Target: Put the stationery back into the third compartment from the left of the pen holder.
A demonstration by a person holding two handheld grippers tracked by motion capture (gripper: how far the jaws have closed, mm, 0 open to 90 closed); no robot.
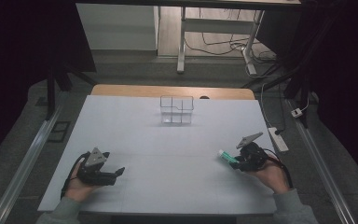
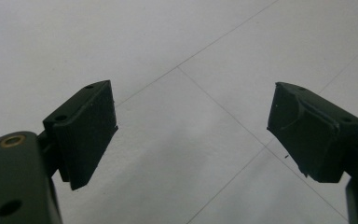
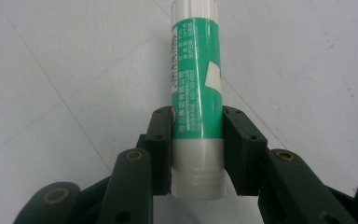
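Note:
A green and white glue stick [image 3: 196, 93] lies along my right gripper [image 3: 197, 140], whose two black jaws are shut on its lower part. In the high view the glue stick [image 1: 227, 156] sticks out to the left of the right gripper [image 1: 238, 162], low over the white table [image 1: 168, 140] at the right. My left gripper [image 1: 119, 172] rests near the front left of the table, held by a hand. Its jaws stand wide apart over bare table, with nothing between the fingers [image 2: 86, 130].
A small clear box with compartments [image 1: 176, 110] stands at the far middle of the table. A power strip [image 1: 278, 138] and cables lie on the floor off the right edge. Desk legs stand beyond the far edge.

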